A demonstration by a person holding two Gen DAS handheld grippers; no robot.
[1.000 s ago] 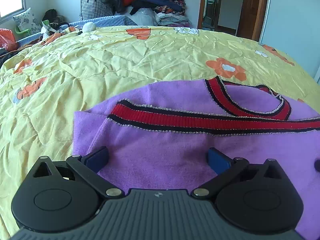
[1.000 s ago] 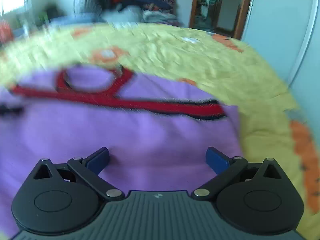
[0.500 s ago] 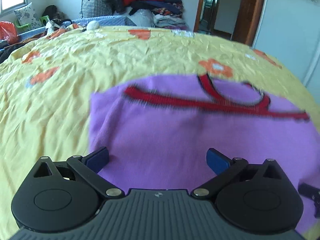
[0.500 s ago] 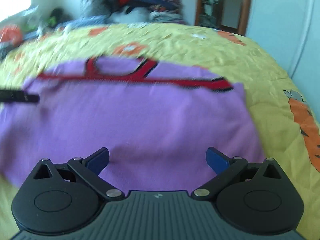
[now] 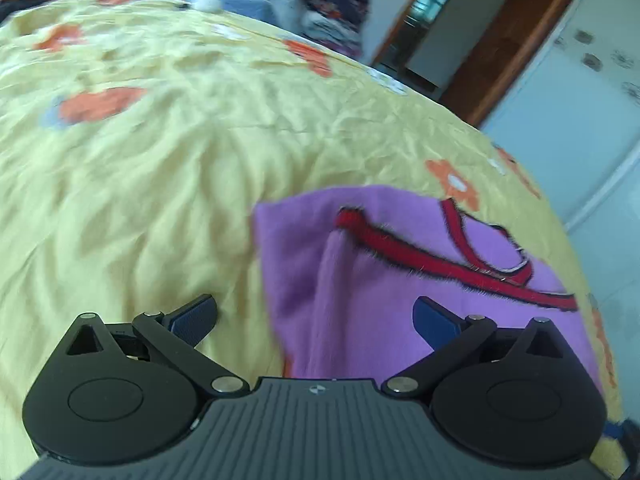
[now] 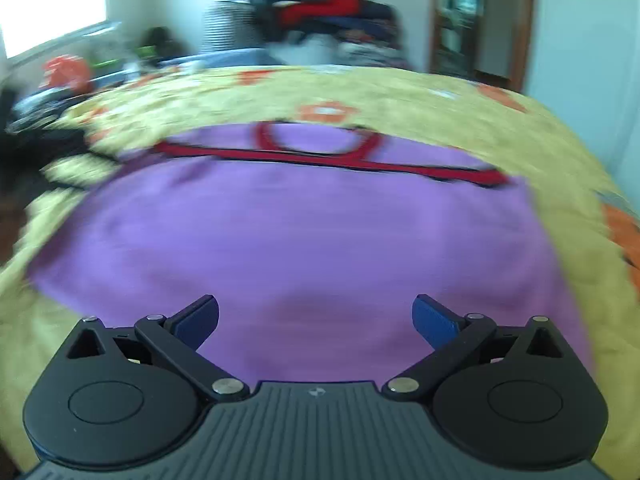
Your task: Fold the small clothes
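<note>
purple sweater (image 6: 304,240) flat; red trim (image 6: 320,160); left edge creased

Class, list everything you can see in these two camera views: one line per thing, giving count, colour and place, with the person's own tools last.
Sweater: one, purple with red and black trim, lying flat on the bed.
Bedspread: one, yellow with orange flowers, covering the bed.
Clothes pile: one, mixed red and dark colours, beyond the bed's far edge.
Doorway: one, brown wooden frame, far wall.
Window: one, bright, far left.
Left claw: one, black with blue fingertips, open at the sweater's left edge.
Right claw: one, black with blue fingertips, open over the sweater.
</note>
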